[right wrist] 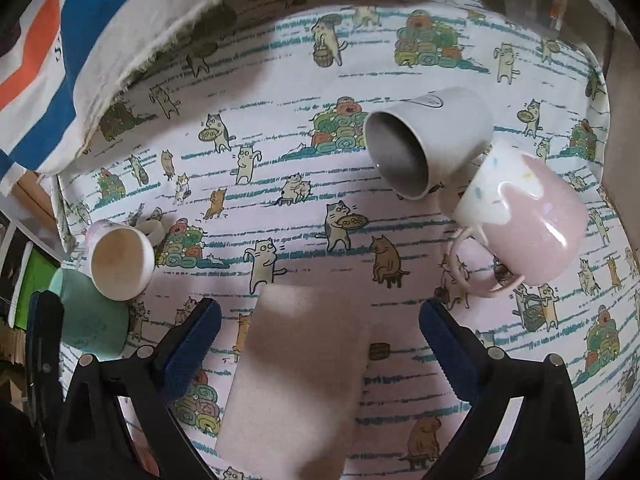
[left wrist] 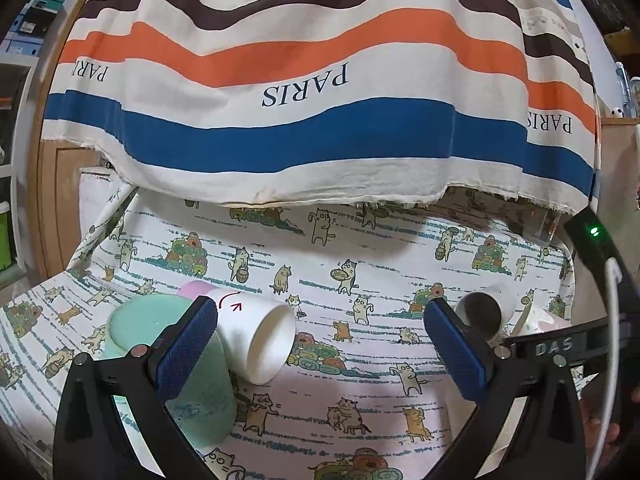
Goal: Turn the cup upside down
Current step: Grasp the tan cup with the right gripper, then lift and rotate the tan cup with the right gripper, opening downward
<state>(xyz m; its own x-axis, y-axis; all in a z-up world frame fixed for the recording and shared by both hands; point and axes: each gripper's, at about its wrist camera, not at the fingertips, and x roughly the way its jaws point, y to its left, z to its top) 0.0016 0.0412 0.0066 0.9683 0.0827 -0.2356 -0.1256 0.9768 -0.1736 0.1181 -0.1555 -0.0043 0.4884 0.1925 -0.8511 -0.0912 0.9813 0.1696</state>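
Note:
My left gripper (left wrist: 320, 344) is open and empty above the cat-print cloth. A mint green cup (left wrist: 176, 364) stands upside down behind its left finger (left wrist: 188, 348). A white cup (left wrist: 260, 340) lies on its side against it, mouth toward me. A grey cup (left wrist: 480, 312) lies on its side by the right finger. My right gripper (right wrist: 320, 344) is open, with a pale pink upside-down cup (right wrist: 296, 368) standing between its fingers, not touched. The grey cup (right wrist: 424, 140) and a pink-and-white mug (right wrist: 520, 212) lie on their sides ahead to the right. The white cup (right wrist: 120, 260) and the mint cup (right wrist: 92, 320) are at the left.
A striped cloth reading PARIS (left wrist: 304, 84) hangs behind the table (left wrist: 360, 240) and overhangs its far edge. The right gripper's body (left wrist: 592, 320) shows at the right of the left wrist view. The left gripper's finger (right wrist: 44, 340) shows at the left of the right wrist view.

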